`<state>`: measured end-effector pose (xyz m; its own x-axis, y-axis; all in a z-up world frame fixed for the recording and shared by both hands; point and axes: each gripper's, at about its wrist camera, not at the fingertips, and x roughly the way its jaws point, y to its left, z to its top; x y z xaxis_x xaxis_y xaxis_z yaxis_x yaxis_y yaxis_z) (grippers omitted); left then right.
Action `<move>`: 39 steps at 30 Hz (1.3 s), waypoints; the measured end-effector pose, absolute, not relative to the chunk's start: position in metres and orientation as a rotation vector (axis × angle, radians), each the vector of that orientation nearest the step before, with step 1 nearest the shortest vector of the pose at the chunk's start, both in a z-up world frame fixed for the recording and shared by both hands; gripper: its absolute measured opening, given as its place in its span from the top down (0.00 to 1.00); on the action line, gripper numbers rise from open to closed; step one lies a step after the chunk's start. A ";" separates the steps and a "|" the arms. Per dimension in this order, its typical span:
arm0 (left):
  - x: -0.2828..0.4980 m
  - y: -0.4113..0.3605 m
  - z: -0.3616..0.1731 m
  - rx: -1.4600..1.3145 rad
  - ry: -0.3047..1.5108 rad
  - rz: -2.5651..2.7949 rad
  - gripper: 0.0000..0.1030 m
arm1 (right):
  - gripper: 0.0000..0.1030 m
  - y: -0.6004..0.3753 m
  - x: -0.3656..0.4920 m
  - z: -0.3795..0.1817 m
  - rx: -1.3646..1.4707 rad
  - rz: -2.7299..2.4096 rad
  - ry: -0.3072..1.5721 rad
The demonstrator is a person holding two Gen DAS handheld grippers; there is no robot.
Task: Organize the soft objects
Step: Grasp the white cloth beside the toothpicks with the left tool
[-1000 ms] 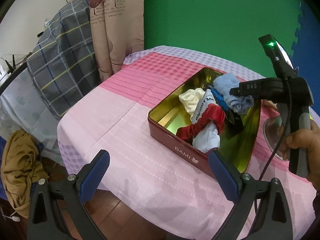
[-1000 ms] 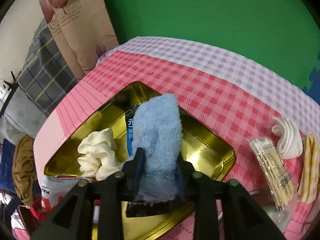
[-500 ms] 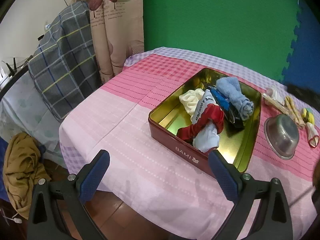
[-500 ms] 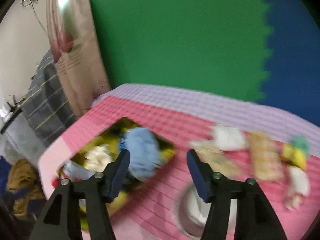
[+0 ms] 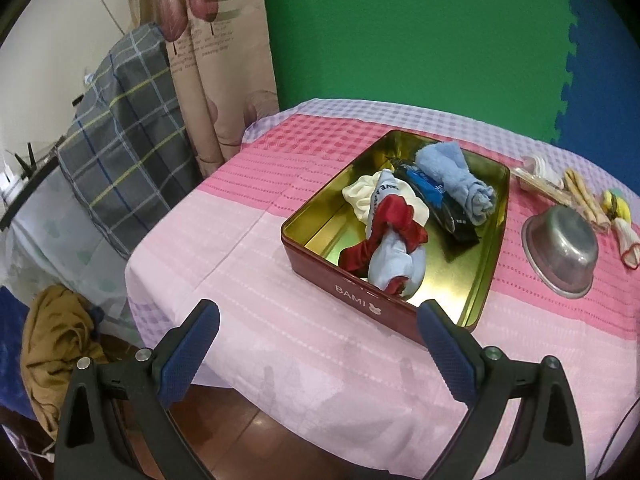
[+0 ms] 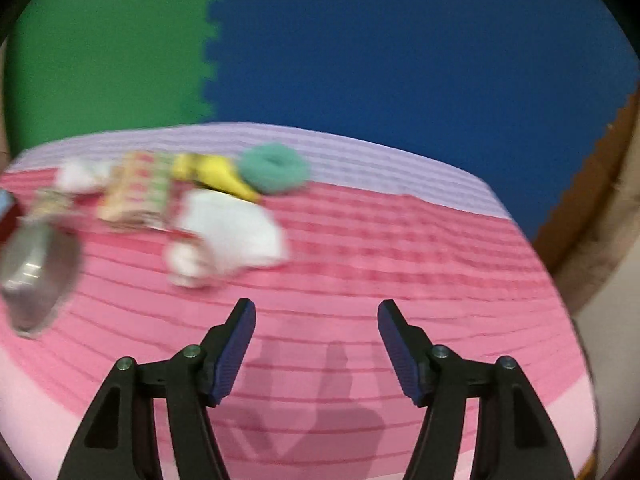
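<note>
A red tin with a gold inside (image 5: pixel 320 264) sits on the pink cloth. In it lie a blue towel roll (image 5: pixel 456 176), a cream scrunchie (image 5: pixel 358 194), a red scrunchie around a pale blue sock (image 5: pixel 394 240) and a dark packet (image 5: pixel 432 196). My left gripper (image 5: pixel 316 320) hangs open just short of the tin's near wall, with nothing in it. My right gripper (image 6: pixel 316 312) is over bare cloth, its jaws opening and nothing between them. Ahead of it, blurred, lie a white sock (image 6: pixel 232 232), a yellow piece (image 6: pixel 216 172), a teal scrunchie (image 6: pixel 276 168) and a striped cloth (image 6: pixel 136 188).
A steel bowl (image 5: pixel 560 248) stands right of the tin, with cotton swabs (image 5: pixel 536 184) and small cloth items behind it. A plaid-covered chair (image 5: pixel 120 152) and a brown cloth (image 5: pixel 56 344) on the floor are off the table's left edge. Foam mats line the back wall.
My right gripper let go of the blue towel roll in the tin, opened and swung right to the loose items. It has left the left wrist view. The left gripper stayed put.
</note>
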<state>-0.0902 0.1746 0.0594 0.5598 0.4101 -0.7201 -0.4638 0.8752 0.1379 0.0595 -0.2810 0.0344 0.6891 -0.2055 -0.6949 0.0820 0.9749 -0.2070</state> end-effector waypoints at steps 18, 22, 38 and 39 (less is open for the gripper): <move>-0.043 0.094 0.083 0.158 0.841 0.365 0.04 | 0.33 -0.324 0.065 0.003 -0.077 -0.195 0.903; -0.024 0.070 0.087 0.190 0.844 0.308 0.04 | 0.33 -0.324 0.066 -0.001 -0.041 -0.155 0.908; 0.082 0.009 0.086 0.147 0.949 -0.020 0.04 | 0.30 -0.323 0.068 -0.002 -0.008 -0.104 0.900; 0.096 0.007 0.089 0.122 0.955 -0.046 0.04 | 0.30 -0.323 0.067 -0.001 -0.003 -0.104 0.897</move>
<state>0.0960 0.0072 0.0890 0.5771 0.0143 -0.8165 0.0935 0.9921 0.0835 0.0675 -0.3230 -0.0010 0.6194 -0.0916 -0.7797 0.0890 0.9950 -0.0462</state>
